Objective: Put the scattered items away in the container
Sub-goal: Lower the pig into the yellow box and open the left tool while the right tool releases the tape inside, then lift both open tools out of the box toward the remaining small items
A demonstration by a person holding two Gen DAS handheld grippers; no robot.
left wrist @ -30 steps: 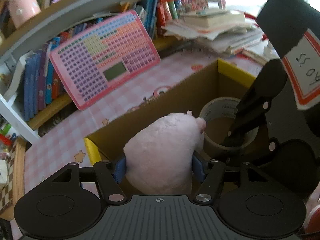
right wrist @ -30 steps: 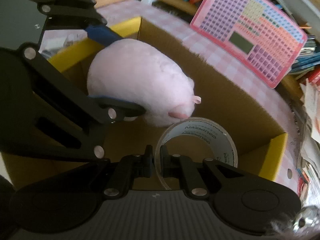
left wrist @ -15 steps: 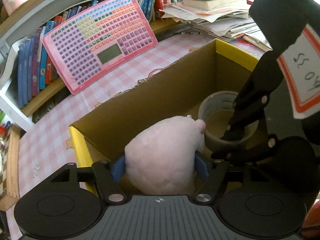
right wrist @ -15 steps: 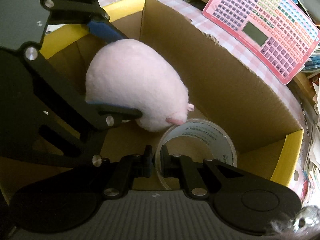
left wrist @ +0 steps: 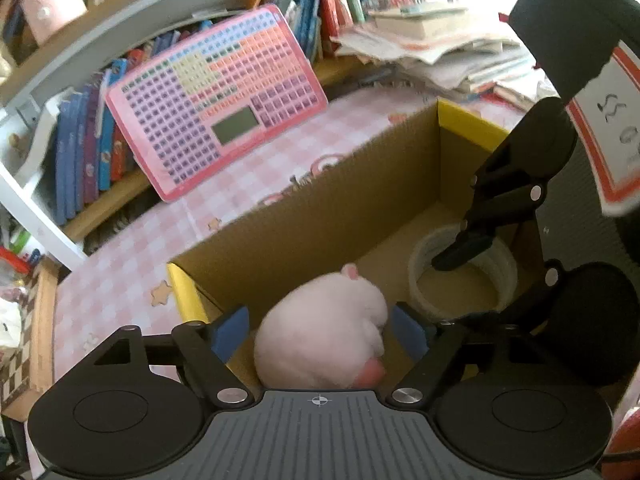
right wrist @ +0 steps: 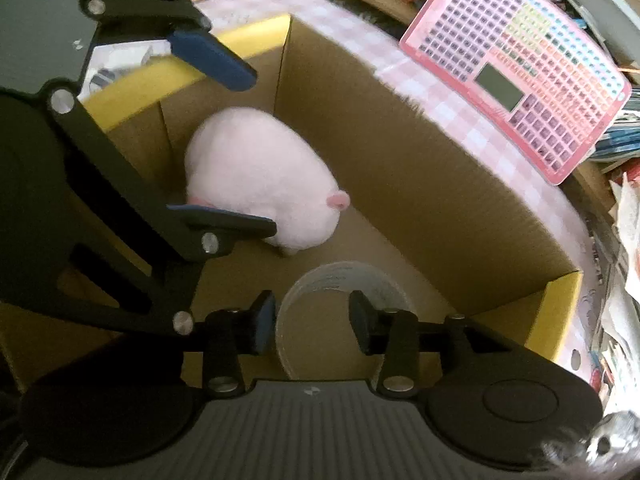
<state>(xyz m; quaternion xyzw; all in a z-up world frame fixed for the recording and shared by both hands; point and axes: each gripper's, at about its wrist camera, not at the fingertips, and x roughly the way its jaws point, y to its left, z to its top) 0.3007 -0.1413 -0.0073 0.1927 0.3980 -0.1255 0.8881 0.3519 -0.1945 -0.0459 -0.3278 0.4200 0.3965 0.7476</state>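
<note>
A pink plush toy [left wrist: 324, 332] lies on the floor of the open cardboard box [left wrist: 304, 216], near its left corner; it also shows in the right wrist view [right wrist: 260, 176]. My left gripper [left wrist: 322, 330] is open above the toy, its blue pads apart from it. A roll of clear tape [left wrist: 460, 280] lies flat on the box floor to the right, also in the right wrist view [right wrist: 340, 304]. My right gripper [right wrist: 312, 320] is open over the roll, with one finger inside the ring and one outside. The box [right wrist: 420, 184] has yellow flap edges.
A pink keyboard toy [left wrist: 216, 100] leans against a bookshelf behind the box, also in the right wrist view [right wrist: 520, 68]. A stack of papers and books [left wrist: 432, 52] sits at the back right. The table has a pink checked cloth [left wrist: 120, 272].
Both grippers have opened. The plush toy dropped from the left gripper onto the box floor. The tape roll left the right gripper and lies flat in the box.
</note>
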